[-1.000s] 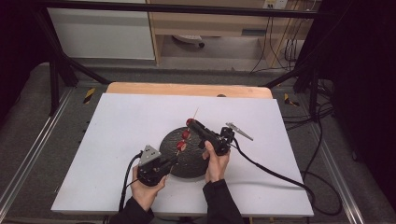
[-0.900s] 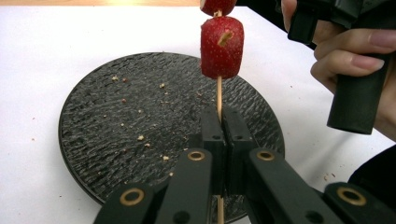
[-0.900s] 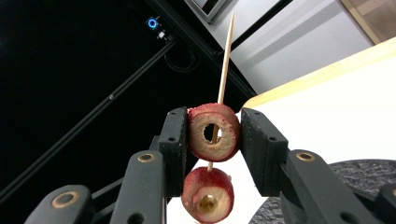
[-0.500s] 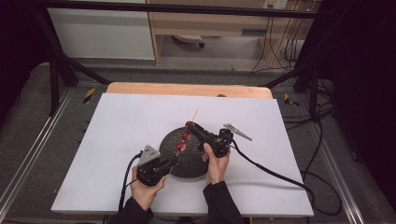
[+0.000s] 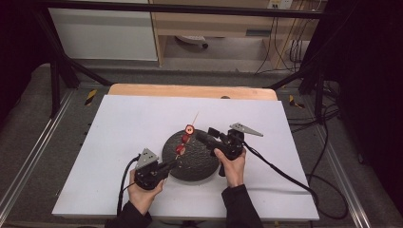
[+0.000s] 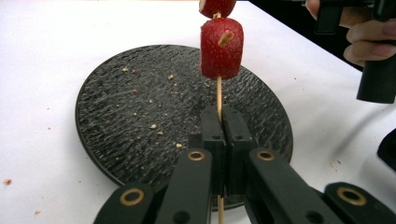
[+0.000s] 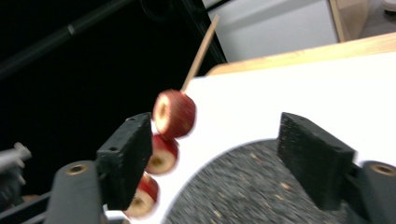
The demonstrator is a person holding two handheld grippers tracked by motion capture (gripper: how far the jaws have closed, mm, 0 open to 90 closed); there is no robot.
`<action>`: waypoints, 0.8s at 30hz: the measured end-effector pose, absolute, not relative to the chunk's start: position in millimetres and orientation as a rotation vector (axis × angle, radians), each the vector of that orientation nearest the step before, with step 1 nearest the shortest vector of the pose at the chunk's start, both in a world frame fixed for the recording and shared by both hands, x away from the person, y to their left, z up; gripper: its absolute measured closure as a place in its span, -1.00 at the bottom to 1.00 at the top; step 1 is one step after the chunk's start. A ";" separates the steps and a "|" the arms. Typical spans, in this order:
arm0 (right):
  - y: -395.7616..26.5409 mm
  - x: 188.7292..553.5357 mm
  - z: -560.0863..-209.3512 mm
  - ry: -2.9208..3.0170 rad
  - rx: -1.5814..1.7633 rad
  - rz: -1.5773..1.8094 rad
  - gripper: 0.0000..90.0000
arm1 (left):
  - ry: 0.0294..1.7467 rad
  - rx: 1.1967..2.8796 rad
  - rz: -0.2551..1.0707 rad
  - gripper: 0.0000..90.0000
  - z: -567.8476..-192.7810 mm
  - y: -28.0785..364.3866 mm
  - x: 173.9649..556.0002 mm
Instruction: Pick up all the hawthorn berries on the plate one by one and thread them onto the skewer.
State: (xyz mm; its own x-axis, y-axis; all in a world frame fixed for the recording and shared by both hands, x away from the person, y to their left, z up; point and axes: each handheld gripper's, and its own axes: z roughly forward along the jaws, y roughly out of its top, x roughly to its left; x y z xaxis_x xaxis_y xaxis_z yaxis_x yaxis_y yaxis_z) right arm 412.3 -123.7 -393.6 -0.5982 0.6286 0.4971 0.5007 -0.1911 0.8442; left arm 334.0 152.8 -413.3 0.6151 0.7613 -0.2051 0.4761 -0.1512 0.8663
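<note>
A thin wooden skewer (image 5: 194, 118) carries three red strawberry pieces (image 5: 185, 138) and slants up over a round black plate (image 5: 199, 166). My left gripper (image 5: 172, 164) is shut on the skewer's lower end (image 6: 218, 100), just below the lowest strawberry piece (image 6: 222, 48). My right gripper (image 5: 202, 137) sits right of the skewer. Its jaws have just been opening and now stand apart (image 7: 219, 158). The strawberry pieces (image 7: 175, 114) hang beside its left finger (image 7: 128, 158), with nothing pressed between the pads. The skewer's bare tip (image 7: 201, 51) points up and away.
The plate (image 6: 140, 116) is dotted with crumbs and lies on a white table sheet (image 5: 133, 123). A wooden table edge (image 5: 190, 90) runs along the back. Cables trail from both grippers, the right one (image 5: 285, 175) across the sheet. The other hand (image 6: 369, 42) is close by.
The right gripper's jaws have opened off the top strawberry piece, which stays on the skewer. Both hands have kept their places, and the left gripper still clamps the skewer.
</note>
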 end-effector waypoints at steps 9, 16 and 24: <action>-146.1 408.9 -400.0 2.126 1.286 1.642 -0.83 | 0.975 1.847 0.358 0.97 -409.2 162.0 334.0; -164.1 403.3 -411.3 2.277 1.216 1.468 -0.93 | 0.969 1.876 0.362 0.97 -405.1 170.0 335.8; -186.7 393.4 -424.0 2.316 1.185 1.378 -0.99 | 0.973 1.924 0.357 0.97 -399.9 179.1 340.7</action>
